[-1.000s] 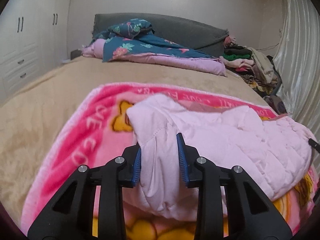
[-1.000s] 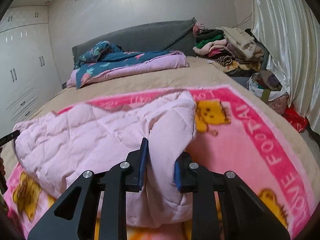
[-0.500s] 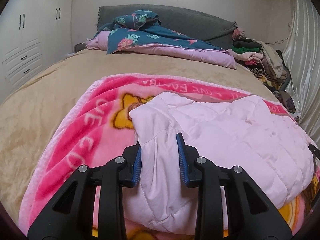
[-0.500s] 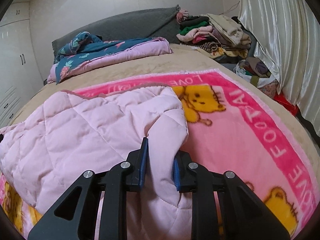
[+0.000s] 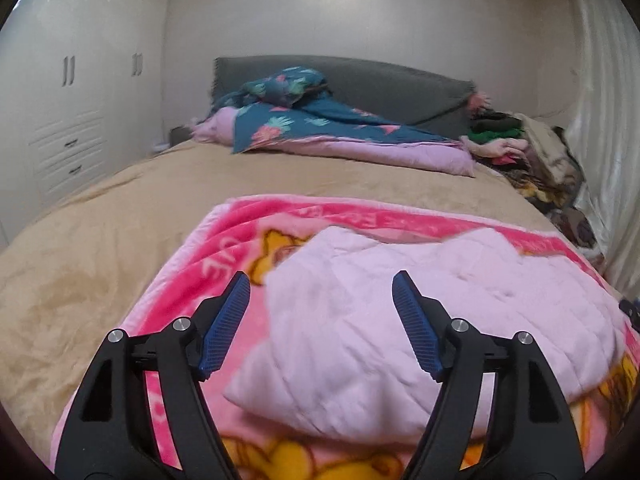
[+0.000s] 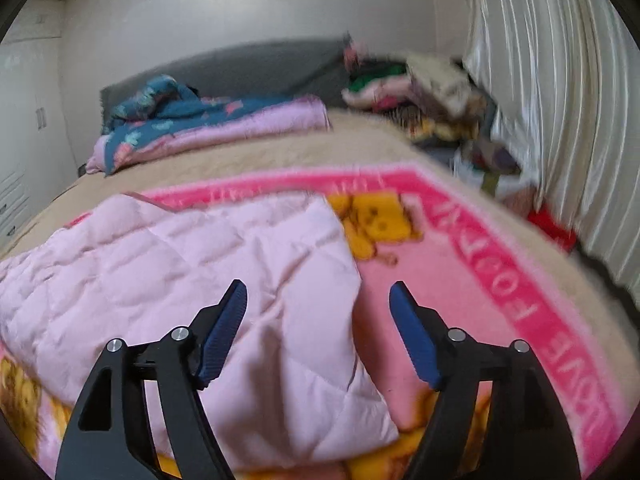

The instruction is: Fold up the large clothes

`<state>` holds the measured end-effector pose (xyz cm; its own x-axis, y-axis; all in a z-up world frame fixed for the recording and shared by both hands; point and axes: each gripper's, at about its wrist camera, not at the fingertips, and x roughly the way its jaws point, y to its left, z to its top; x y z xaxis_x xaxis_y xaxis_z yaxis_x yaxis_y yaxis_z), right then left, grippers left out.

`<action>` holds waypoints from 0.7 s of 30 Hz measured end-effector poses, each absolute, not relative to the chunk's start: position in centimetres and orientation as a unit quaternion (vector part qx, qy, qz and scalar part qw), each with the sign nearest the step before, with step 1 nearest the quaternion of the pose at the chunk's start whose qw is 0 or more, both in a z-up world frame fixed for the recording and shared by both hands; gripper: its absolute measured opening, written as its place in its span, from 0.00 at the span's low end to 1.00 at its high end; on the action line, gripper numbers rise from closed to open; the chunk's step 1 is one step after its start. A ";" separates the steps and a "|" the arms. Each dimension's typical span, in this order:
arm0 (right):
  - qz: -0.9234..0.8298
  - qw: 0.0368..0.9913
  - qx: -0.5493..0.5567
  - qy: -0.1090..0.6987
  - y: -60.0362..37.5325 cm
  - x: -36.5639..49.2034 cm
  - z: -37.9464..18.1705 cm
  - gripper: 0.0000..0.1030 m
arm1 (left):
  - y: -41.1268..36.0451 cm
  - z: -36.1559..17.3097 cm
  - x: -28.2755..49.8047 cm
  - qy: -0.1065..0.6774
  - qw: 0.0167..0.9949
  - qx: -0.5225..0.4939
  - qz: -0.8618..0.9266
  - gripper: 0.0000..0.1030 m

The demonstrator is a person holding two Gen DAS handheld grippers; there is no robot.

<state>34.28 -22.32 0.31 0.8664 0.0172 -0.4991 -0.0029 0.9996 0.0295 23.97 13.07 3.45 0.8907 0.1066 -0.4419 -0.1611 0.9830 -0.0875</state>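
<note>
A pale pink quilted jacket [image 5: 400, 312] lies folded on a pink cartoon blanket [image 5: 224, 252] on the bed. My left gripper [image 5: 321, 292] is open and empty, above the jacket's left edge, with nothing between its blue pads. In the right wrist view the jacket [image 6: 192, 272] fills the left half on the same blanket [image 6: 460, 280]. My right gripper [image 6: 318, 300] is open and empty, straddling the jacket's right edge.
A tan bedcover [image 5: 100, 248] covers the bed. A teal and lilac duvet [image 5: 320, 136] lies at the grey headboard [image 5: 400, 84]. A clothes pile [image 5: 520, 148] sits at the far right by the curtain [image 6: 560, 100]. White wardrobes [image 5: 68, 100] stand at left.
Both grippers have opened and let go of the pink jacket, which now lies flat on the blanket. Both have drawn back a little from it.
</note>
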 end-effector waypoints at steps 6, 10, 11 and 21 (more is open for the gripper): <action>0.104 0.947 -0.028 0.304 -17.1 33.3 -1.4 0.72 | 7.6 -0.5 26.4 0.306 0.950 -0.053 -0.029 0.64; 0.106 0.929 -0.034 0.352 -15.4 35.5 -3.5 0.72 | 6.5 -3.3 29.0 0.345 0.937 -0.050 -0.025 0.66; 0.104 0.928 -0.029 0.357 -15.3 36.0 -3.9 0.72 | 6.7 -3.6 29.5 0.348 0.936 -0.053 -0.023 0.68; 0.090 0.918 -0.003 0.386 -14.2 40.1 -6.4 0.81 | 7.5 -5.4 33.4 0.371 0.926 -0.065 -0.011 0.77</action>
